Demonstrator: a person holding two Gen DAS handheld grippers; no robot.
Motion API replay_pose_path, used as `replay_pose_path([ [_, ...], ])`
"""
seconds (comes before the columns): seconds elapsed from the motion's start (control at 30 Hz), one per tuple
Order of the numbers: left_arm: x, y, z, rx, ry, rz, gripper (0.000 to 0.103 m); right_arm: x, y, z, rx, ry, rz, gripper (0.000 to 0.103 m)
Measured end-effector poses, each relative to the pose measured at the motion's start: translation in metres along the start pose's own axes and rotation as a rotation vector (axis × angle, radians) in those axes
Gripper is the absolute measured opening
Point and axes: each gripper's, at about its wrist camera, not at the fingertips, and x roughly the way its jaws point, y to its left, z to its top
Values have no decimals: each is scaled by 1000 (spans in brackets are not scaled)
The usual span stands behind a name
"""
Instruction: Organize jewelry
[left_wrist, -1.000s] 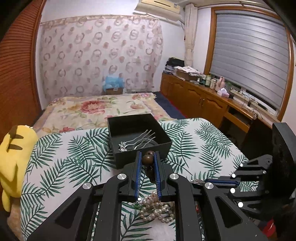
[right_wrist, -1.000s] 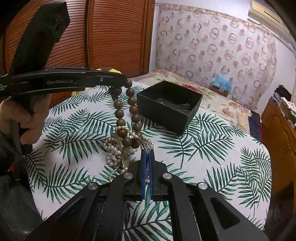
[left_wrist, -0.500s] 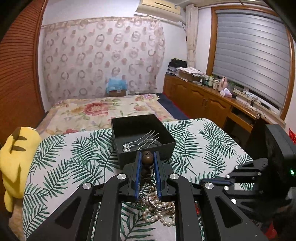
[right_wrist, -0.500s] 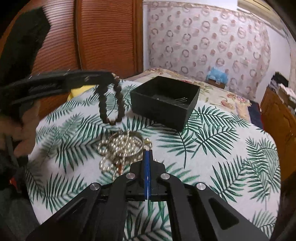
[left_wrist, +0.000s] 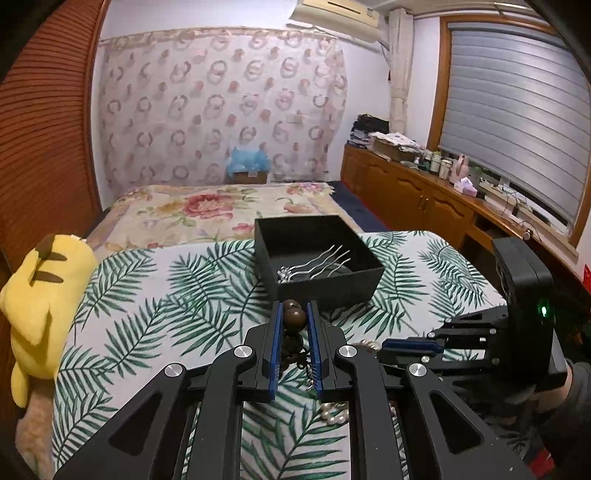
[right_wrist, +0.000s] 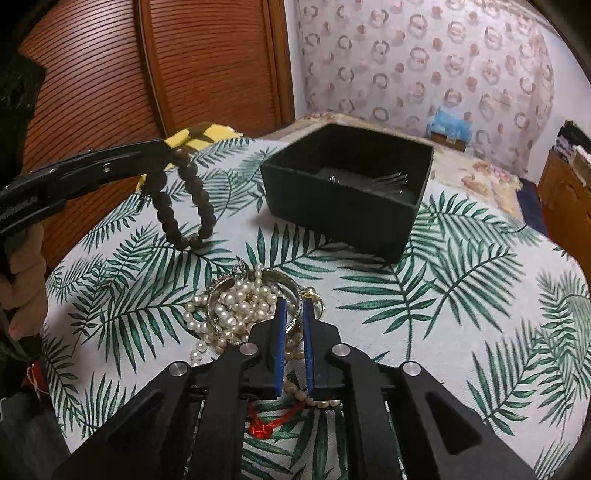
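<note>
My left gripper (left_wrist: 294, 308) is shut on a brown wooden bead bracelet (left_wrist: 294, 318). In the right wrist view the bracelet (right_wrist: 184, 206) hangs from it above the leaf-print table, left of the black box (right_wrist: 347, 199). The box (left_wrist: 317, 258) holds silver hairpins (left_wrist: 317, 262). My right gripper (right_wrist: 294, 306) is slightly open over a pile of pearl strands (right_wrist: 236, 306) with a metal bangle (right_wrist: 291, 284); I cannot tell whether it holds anything. It also shows in the left wrist view (left_wrist: 384, 349).
A red cord (right_wrist: 269, 424) lies under my right gripper. A yellow plush toy (left_wrist: 40, 295) sits at the table's left edge. A bed (left_wrist: 207, 210) lies beyond the table, with a wooden cabinet (left_wrist: 406, 199) to the right.
My left gripper has lifted the bead bracelet free of the pile and moved it left and toward the box. My right gripper's jaws, shut before, have parted a little over the pearls.
</note>
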Motion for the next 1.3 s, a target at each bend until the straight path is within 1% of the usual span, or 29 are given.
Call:
replay_pose_path([
  [0.13, -2, 6, -4, -12, 3, 0, 12, 8, 1, 5, -3, 28, 1, 13],
  [0.2, -3, 7, -5, -14, 2, -1, 12, 9, 4, 8, -27, 40, -12, 7],
  [0.27, -2, 7, -4, -12, 2, -1, 12, 7, 8, 10, -55, 44, -25, 4],
  [0.5, -5, 6, -6, -10, -1, -6, 12, -25, 19, 23, -195, -11, -166, 4],
  [0.57, -6, 5, -6, -8, -3, -9, 12, -30, 19, 25, -231, -6, -200, 4],
  [0.67, -7, 4, -7, -8, -4, -11, 12, -33, 15, 24, -266, 35, -227, 4],
  [0.73, -7, 4, -7, -9, -5, -11, 12, -33, 10, 21, -277, 61, -243, 4],
  [0.8, -7, 4, -8, -9, -5, -12, 12, -33, 6, 19, -271, 65, -258, 4],
  [0.87, -7, 4, -8, -11, -3, -12, 12, -38, 0, 17, -247, 35, -279, 4],
  [0.93, -8, -1, -6, -9, -2, -12, 12, -42, -2, 16, -225, -5, -281, 4],
  [1.0, -7, -6, -5, -5, 0, -14, 12, -44, -2, 16, -224, -24, -296, 4],
  [1.17, -9, -13, -4, 2, 1, -17, 12, -38, -2, 12, -271, 23, -306, 4],
  [1.3, -9, -13, -4, 2, 3, -17, 12, -36, -4, 2, -309, 74, -309, 4],
])
